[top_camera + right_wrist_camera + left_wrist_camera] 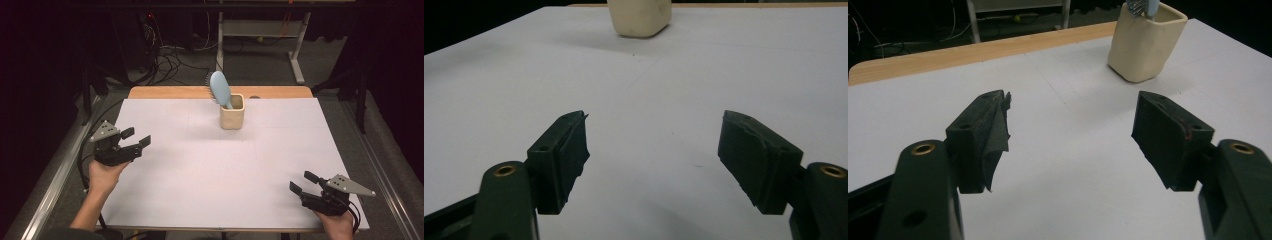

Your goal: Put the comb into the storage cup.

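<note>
- Pale-blue plastic marks the hairbrush (220,89), which stands handle-down in a cream cup (232,116) near the far edge of the white table (200,190), its head leaning up and left over the rim.
- The left gripper (138,138) hangs near the table's left edge and the right gripper (304,182) near its front right corner, both well apart from the cup; each set of jaws stands wide open with nothing between them.
- The work in hand looks like a reach for the brush. It would go best with one gripper steadying the cup wall while the other closes on the brush head or neck above the rim, then lifts along the brush's lean so the cup does not tip.
- The handle is hidden inside the cup, so its depth and seating cannot be judged.
- In the left gripper view the brush (1143,5) is cut off at the top edge; in the right gripper view the cup (640,17) is cropped above its base.
</note>
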`<state>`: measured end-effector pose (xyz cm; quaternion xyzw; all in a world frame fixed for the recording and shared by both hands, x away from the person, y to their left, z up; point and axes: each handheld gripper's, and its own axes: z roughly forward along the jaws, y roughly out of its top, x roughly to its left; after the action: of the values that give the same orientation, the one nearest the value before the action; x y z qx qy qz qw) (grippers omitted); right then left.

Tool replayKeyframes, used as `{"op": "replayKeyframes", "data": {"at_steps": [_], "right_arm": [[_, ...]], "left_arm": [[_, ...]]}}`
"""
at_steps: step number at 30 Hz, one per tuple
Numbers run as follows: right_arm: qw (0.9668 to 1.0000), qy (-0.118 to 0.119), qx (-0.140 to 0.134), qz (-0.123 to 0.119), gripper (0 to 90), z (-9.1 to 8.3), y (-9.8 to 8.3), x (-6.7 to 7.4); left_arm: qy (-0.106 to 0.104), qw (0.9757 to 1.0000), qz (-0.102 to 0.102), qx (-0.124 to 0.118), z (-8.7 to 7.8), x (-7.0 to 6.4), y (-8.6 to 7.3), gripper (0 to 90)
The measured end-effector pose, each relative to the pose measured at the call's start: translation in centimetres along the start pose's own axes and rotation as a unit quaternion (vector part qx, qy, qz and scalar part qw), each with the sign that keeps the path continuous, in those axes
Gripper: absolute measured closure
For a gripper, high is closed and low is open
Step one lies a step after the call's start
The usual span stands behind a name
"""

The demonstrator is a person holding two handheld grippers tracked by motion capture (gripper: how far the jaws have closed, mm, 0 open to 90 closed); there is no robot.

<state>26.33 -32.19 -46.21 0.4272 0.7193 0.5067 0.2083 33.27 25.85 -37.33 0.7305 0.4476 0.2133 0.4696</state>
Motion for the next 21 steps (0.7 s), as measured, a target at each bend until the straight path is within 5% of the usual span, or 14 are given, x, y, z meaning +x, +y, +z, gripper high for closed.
{"op": "replayKeyframes", "data": {"at_steps": [21], "right_arm": [[1.0000,0.000,0.000,0.000,28.7,0.0,0.0,0.0]], "left_arm": [[0.000,1.0000,-0.004,0.000,-0.6,0.0,-1.2,30.8]]}}
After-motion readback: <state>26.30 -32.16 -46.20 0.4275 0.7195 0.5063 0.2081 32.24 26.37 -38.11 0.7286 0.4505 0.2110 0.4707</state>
